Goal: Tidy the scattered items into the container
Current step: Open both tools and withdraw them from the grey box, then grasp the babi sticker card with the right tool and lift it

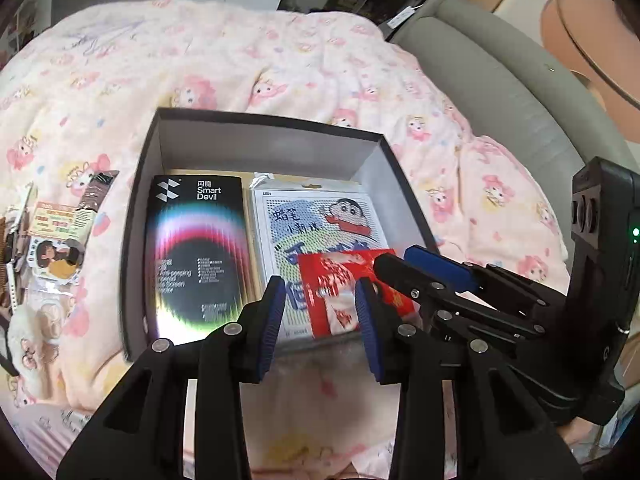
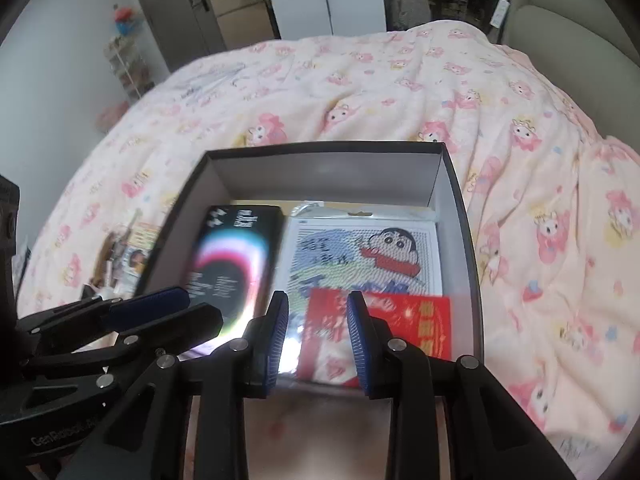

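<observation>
Loose pile: at the left edge of the left wrist view, some small packets and cards [image 1: 56,236] lie in a heap on the bed, just outside the box. They are not tidied yet, so I think they go in next.

Blanket: a pink blanket [image 1: 240,60] with little cartoon faces covers the bed. It is soft and lumpy, so the box may sit a bit tilted.

Box: a dark box [image 1: 138,216] with pale inside walls sits open in the middle of the picture. It has no lid on, so things can drop straight in.

Black pack: the black Smart Devil pack [image 1: 196,248] lies flat on the left side of the box floor. Flat things leave room on top.

Cartoon pack: a white pack with a cartoon boy [image 1: 320,216] lies flat just beside it, on the right side of the box.

Red packet: a red packet [image 1: 344,292] lies on top of the cartoon pack, at the near right corner. Nothing pinches it.

Left gripper: the left gripper [image 1: 320,312] hangs over the near edge of the box, at the bottom middle. Its blue pads stand partly apart with nothing between them.

Right gripper: the right gripper [image 2: 318,340] hangs beside the left one, over the red packet. Its gap is narrow, and it holds nothing too.

Chair: a grey chair back [image 1: 500,80] curves past the bed at the upper right.
</observation>
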Demonstrator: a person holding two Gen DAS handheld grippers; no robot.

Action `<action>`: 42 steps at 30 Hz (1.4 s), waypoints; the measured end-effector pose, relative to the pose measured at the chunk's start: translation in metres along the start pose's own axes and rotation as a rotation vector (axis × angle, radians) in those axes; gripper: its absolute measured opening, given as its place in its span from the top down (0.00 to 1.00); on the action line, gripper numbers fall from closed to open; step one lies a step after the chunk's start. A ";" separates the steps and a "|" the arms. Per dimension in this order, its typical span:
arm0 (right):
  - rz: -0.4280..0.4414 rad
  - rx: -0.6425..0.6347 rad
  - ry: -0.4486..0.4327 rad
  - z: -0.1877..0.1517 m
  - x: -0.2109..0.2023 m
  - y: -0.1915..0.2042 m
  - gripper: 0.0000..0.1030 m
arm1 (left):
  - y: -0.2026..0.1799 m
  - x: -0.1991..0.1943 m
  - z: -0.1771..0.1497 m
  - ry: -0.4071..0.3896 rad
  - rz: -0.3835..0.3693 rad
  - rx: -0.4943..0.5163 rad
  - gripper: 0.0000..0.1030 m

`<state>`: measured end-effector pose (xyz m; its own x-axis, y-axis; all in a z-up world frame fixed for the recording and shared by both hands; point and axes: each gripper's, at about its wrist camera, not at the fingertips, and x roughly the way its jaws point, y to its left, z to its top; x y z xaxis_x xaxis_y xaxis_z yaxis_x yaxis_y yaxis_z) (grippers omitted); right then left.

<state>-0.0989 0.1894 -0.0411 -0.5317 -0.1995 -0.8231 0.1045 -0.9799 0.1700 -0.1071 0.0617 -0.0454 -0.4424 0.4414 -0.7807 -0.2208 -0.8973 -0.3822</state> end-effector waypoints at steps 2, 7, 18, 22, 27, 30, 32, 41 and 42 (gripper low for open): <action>-0.005 0.015 -0.005 -0.008 -0.013 0.005 0.74 | 0.000 -0.018 -0.006 -0.017 -0.011 0.011 0.66; 0.028 -0.009 -0.035 -0.024 -0.038 0.032 0.74 | 0.009 -0.069 -0.023 -0.054 0.004 0.029 0.61; 0.169 -0.139 0.003 -0.039 -0.022 0.133 0.74 | 0.079 -0.117 -0.055 -0.126 0.172 -0.117 0.60; 0.242 -0.149 0.088 -0.044 0.007 0.171 0.74 | 0.120 -0.128 -0.071 -0.131 0.217 -0.192 0.60; 0.306 -0.158 0.215 -0.050 0.054 0.208 0.74 | 0.172 -0.124 -0.088 -0.109 0.237 -0.299 0.61; 0.312 -0.182 0.247 -0.047 0.076 0.226 0.74 | 0.203 -0.120 -0.085 -0.085 0.220 -0.345 0.59; 0.327 -0.181 0.263 -0.039 0.092 0.233 0.74 | 0.222 -0.114 -0.078 -0.071 0.214 -0.382 0.57; 0.284 -0.127 0.357 -0.001 0.178 0.253 0.74 | 0.311 -0.060 -0.043 0.030 0.134 -0.493 0.57; 0.281 -0.108 0.362 -0.001 0.186 0.252 0.74 | 0.320 -0.053 -0.039 0.044 0.121 -0.505 0.57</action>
<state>-0.1703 -0.0949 -0.1516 -0.1449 -0.4268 -0.8927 0.2998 -0.8787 0.3715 -0.1203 -0.2487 -0.1458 -0.3998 0.3438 -0.8497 0.2810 -0.8364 -0.4706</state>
